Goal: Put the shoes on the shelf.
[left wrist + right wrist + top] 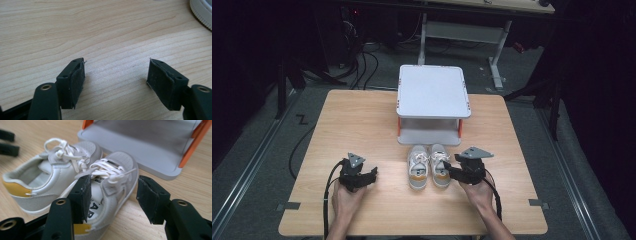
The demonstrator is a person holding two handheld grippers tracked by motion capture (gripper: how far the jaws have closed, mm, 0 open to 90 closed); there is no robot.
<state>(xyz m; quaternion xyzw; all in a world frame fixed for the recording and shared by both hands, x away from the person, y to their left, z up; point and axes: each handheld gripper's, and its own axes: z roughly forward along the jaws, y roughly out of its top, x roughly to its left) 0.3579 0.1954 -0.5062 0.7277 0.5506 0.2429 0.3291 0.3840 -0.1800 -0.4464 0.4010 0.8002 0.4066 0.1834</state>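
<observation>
So we've got the wooden desk (362, 115) taking up most of the high view, with a grey two-level rack (433, 92) on orange posts sitting at the middle of its far edge. Right in front of the rack, toward the near edge and a bit right of centre, there's a pair of small grey-and-white sneakers (428, 165) side by side, toes pointing at the rack, yellow patches at the heels.

Our right gripper (455, 166) is at the right shoe's outer side. In the right gripper view its claw is spread apart, one pad over the shoe opening by the laces and the other outside the shoe's wall, not pinching it.

Our left gripper (373, 172) sits left of the shoes, near the near edge, claw apart over bare wood.
</observation>
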